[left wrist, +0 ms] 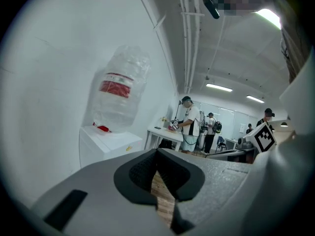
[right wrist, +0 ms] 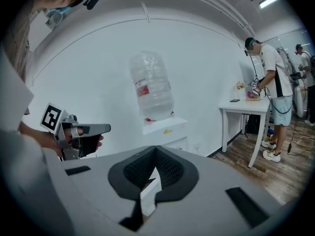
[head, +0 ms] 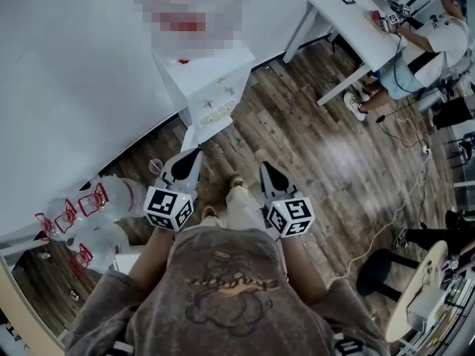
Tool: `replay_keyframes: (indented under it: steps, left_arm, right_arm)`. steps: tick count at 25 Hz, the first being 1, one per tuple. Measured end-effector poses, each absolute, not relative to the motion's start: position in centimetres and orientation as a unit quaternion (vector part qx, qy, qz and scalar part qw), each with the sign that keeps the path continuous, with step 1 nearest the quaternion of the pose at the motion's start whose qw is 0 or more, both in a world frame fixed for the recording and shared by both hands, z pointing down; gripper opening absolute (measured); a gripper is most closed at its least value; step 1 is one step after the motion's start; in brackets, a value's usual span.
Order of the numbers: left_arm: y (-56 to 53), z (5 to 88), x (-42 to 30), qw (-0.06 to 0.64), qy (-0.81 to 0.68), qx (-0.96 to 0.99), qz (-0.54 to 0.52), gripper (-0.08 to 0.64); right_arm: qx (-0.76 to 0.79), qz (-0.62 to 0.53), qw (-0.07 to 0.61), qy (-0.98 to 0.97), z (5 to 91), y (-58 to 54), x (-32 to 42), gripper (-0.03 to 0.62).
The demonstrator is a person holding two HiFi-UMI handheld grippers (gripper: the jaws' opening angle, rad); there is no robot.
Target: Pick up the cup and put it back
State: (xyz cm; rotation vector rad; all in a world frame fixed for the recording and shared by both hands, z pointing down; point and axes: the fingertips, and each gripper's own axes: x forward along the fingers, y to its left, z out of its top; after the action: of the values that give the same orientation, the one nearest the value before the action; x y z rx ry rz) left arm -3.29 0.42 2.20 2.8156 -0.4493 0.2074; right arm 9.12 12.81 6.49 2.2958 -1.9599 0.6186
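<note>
Both tongs are closed and empty. The left tongs (left wrist: 157, 155) press their dark pads together at the tip, with only floorboards showing through the slit below. The right tongs (right wrist: 155, 152) are pressed together the same way, with nothing between them. In the head view they sit side by side at mid-frame, pointing toward the top edge over the wooden floor (head: 312, 147). What looks like a small clear cup (head: 155, 166) stands on that floor just left of the left tongs' tip, near the foot of the white wall and touching neither tool. Above centre stands a white water dispenser (head: 211, 87) carrying an upturned bottle (left wrist: 118, 95). Empty bottles (head: 100, 199) lie at lower left. At upper right another person (head: 438, 39) works at a white surface (head: 334, 2).
</note>
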Motion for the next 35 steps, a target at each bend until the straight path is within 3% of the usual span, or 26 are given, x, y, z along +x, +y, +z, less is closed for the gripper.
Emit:
replay_keyframes:
  steps: [13, 23, 35]
  left_arm:
    - [-6.1, 4.4, 3.4, 0.143, -0.242, 0.958, 0.064, 0.0]
    - [-8.7, 8.3, 5.9, 0.141, -0.268, 0.95, 0.074, 0.001]
    - [-9.4, 20.7, 5.5, 0.124, -0.245, 0.957, 0.089, 0.001]
  right_arm:
    - [0.674, 0.215, 0.062, -0.704, 8.9, 3.7, 17.5, 0.003]
    - [0.638, 0.225, 0.073, -0.733, 13.0, -0.9, 19.2, 0.003]
    - [0.644, 0.189, 0.07, -0.738, 23.9, -2.6, 18.1, 0.002]
